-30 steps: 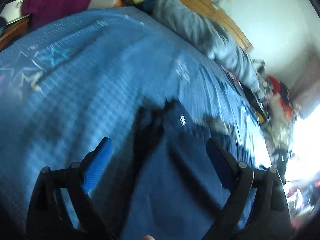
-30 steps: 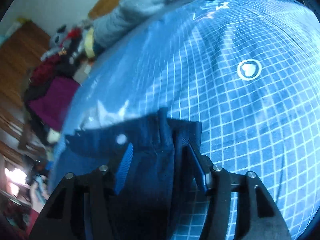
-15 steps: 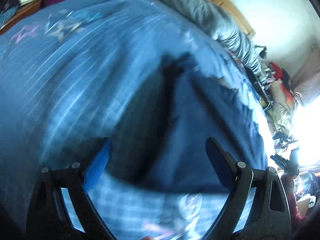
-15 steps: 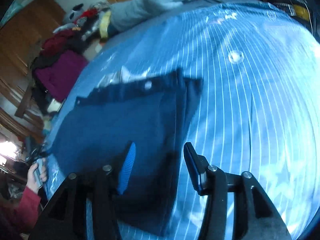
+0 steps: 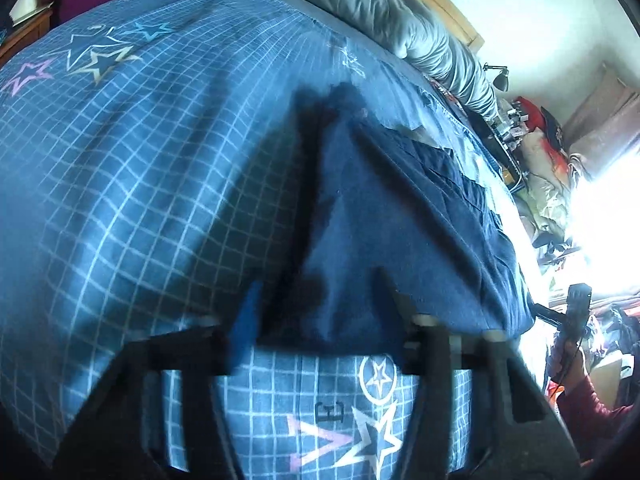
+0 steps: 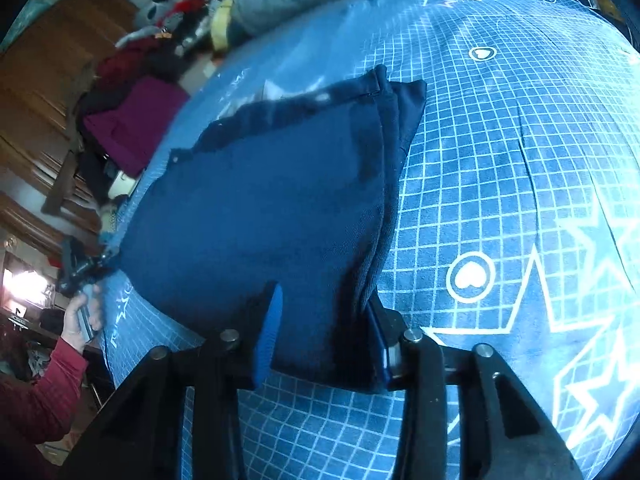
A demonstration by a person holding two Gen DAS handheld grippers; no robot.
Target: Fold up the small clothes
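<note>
My two wrist cameras both look steeply down along their jaws, close over the bed; both share the dark blue garment lying just past the jaw tips.

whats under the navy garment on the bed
The navy garment lies on the blue grid-and-star bedspread, which shows all around it. It looks doubled over, with layered edges at its right side. Whatever lies between the layers or beneath them is covered.
</note>
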